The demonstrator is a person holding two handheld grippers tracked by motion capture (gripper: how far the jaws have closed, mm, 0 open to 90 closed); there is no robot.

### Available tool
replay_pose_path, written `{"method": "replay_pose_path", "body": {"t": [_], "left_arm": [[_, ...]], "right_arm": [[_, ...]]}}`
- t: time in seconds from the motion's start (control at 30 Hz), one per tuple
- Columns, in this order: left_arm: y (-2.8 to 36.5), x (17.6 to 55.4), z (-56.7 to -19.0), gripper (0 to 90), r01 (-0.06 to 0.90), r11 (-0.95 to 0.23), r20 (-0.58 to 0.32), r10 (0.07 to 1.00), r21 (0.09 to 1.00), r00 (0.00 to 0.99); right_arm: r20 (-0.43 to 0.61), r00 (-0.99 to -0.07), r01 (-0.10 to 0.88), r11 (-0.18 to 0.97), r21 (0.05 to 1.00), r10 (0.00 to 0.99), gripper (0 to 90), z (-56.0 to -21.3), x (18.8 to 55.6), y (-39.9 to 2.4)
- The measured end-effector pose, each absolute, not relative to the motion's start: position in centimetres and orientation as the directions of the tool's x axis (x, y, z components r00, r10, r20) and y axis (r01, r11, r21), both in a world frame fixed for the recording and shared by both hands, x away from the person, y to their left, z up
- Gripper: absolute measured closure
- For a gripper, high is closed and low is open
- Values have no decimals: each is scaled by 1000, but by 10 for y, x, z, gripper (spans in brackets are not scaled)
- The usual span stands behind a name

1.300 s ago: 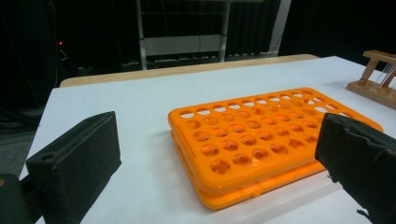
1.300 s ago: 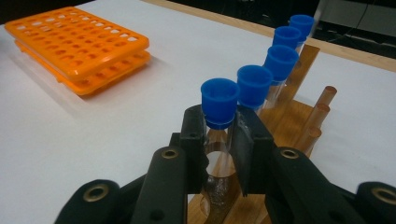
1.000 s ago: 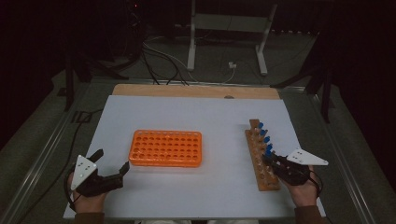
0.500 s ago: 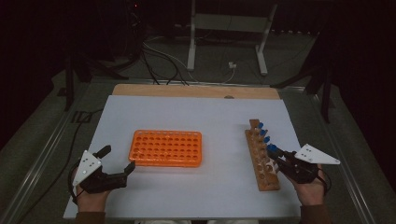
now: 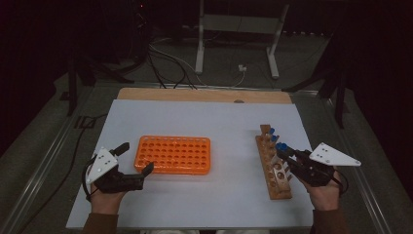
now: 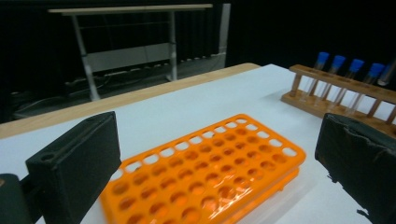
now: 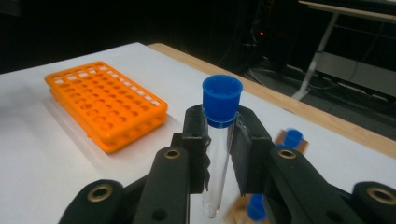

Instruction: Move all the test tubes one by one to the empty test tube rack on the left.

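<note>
Gripping a tube point(image 7: 219, 135) with your right hand-held gripper point(image 7: 218, 140), you had its two black jaws clenched on the clear glass just under the blue cap point(image 7: 222, 99). In the right gripper view the tube stood upright between the pads, its rounded bottom hanging free in the air, with the wooden rack point(image 7: 289, 140) blurred beneath and behind it. From the high view your right hand-held gripper point(image 5: 287, 155) sat over the near half of the rack point(image 5: 273, 168), which lay lengthwise at the right of the white table point(image 5: 234, 122). Other blue-capped tubes point(image 5: 272, 132) stood in the rack's far end.

Your left hand-held gripper point(image 5: 132, 158) was released, its jaws spread wide with nothing between the pads. It sat at the near left corner of the orange tray point(image 5: 174, 154), one jaw just beside the tray's near edge; whether it touched, you could not tell from above. In the left gripper view the orange tray point(image 6: 205, 168) lay in the gap between the two jaws, its holes all empty, and the rack point(image 6: 345, 93) with four blue caps stood well apart at the far right.

The tray rested near the middle of the table, well apart from the rack.
</note>
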State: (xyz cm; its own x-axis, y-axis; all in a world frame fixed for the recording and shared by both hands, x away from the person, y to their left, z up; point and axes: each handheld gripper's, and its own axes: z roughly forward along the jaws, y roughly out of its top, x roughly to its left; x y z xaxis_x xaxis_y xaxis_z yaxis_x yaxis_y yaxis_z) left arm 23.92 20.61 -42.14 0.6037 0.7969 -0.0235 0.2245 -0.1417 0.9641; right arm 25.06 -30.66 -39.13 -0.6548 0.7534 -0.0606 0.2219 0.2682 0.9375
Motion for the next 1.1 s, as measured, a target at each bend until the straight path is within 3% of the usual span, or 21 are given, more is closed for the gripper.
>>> {"method": "replay_pose_path", "body": {"t": [0.43,0.7,0.8,1.1], "left_arm": [[160,262,-416,11,225,-180,-21,736,958,677],[122,273,-421,59,222,-204,-27,674,954,738],[110,276,-423,97,229,-206,-42,651,951,758],[78,282,-426,328,246,-253,-64,565,935,823]], "right_arm": [[-28,-746,217,283,934,666,766,-396,266,-245],[-3,-787,221,286,932,617,766,-398,276,-208],[8,-798,223,282,933,603,766,-398,278,-197],[22,-821,215,272,938,571,766,-399,282,-175]]}}
